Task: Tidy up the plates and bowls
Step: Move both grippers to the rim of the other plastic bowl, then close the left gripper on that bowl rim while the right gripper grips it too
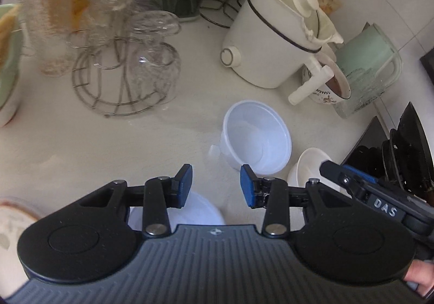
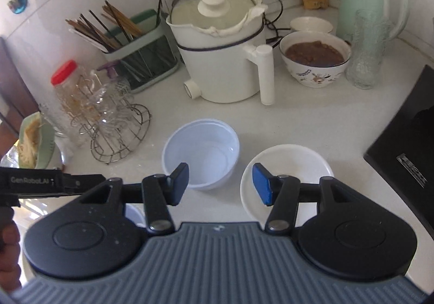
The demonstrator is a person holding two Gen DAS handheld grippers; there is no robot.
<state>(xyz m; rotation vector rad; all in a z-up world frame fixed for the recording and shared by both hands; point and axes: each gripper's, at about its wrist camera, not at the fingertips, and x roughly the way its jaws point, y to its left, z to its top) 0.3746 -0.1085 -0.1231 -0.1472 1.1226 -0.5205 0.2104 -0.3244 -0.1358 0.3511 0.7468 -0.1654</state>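
Right wrist view: our right tongs [image 2: 220, 184], released and empty, hover near the clear plastic bowl [image 2: 201, 153] and white bowl [image 2: 287, 168] on the table [image 2: 350, 119]. Left tongs [image 1: 216, 186] likewise released. We should seat one pad inside a rim before clenching.

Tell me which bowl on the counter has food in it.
The floral-patterned bowl beside the white cooker's handle: it holds brown food. The translucent plastic bowl and the plain white bowl nearer the grippers are empty.

Red-lid jar [image 1: 65, 5] blurred; white dish [image 1: 309, 168] partly hidden behind right tool [image 1: 352, 190].
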